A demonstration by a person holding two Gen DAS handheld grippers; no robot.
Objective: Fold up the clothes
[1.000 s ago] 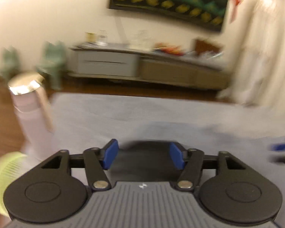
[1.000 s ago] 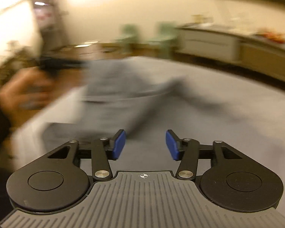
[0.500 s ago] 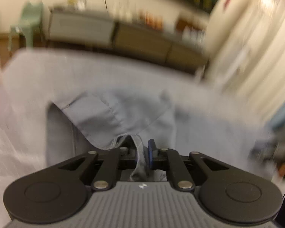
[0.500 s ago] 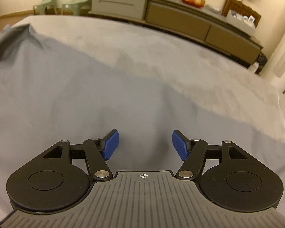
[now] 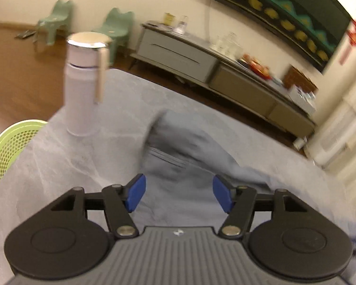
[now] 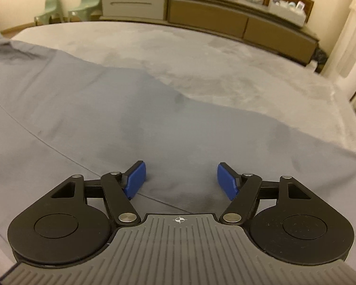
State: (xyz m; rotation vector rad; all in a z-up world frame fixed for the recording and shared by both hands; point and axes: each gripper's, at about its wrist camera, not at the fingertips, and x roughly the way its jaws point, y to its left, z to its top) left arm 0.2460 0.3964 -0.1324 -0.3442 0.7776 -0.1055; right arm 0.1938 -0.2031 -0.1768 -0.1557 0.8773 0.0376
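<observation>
Your left claw (image 5: 178,195) opening, empty, above the rumpled blue-grey cloth garment (image 5: 178,156), your right claw (image 6: 180,180) opening, empty, over it.

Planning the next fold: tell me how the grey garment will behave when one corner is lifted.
Likely floppy: the grey garment lies limp and creased on the table cover. Probably light, since it looks thin. It may slide, dragging its loose bunched end.

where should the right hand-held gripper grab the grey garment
Probably at the garment's far edge, coming from above and pinching over it. The cloth lies flat on the grey cover, so only the edge offers a lip. The right hand-held gripper's jaws are opening, nothing held.
</observation>
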